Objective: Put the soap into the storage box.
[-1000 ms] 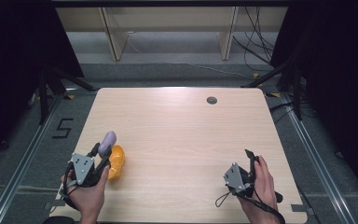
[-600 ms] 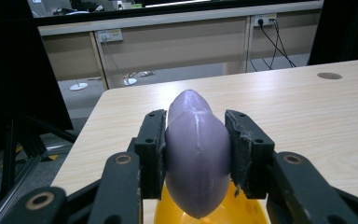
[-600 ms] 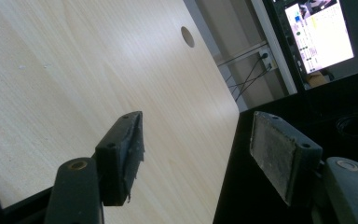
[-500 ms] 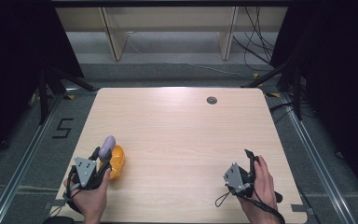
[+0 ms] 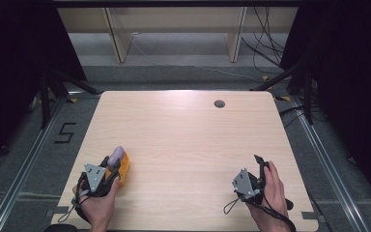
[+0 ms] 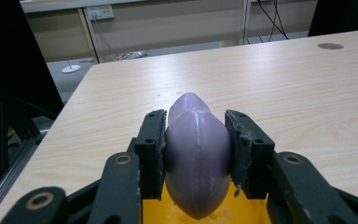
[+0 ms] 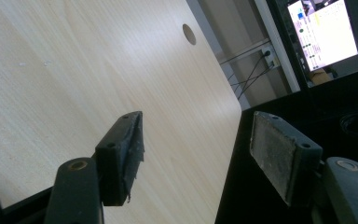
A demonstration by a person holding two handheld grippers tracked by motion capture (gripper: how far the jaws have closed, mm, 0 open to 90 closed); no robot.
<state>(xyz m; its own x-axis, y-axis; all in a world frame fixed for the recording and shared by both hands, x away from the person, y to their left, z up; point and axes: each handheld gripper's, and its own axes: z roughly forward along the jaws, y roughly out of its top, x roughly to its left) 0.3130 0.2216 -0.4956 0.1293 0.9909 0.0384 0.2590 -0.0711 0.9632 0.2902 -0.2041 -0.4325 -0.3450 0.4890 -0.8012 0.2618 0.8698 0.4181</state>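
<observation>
Purple object (image 6: 196,154) clamped between left hand-held gripper (image 6: 196,140) jaws, above yellow piece (image 6: 168,212)

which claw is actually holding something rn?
The left claw: its jaws are clamped on a purple rounded piece above a yellow object. The right claw is open, nothing between its jaws.

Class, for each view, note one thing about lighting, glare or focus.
High view: soft glare on the far part of the pale wooden table, surroundings dark. Left gripper view: the smooth purple egg-shaped object is slightly soft. Right gripper view: the bright monitor screen is overexposed.
</observation>
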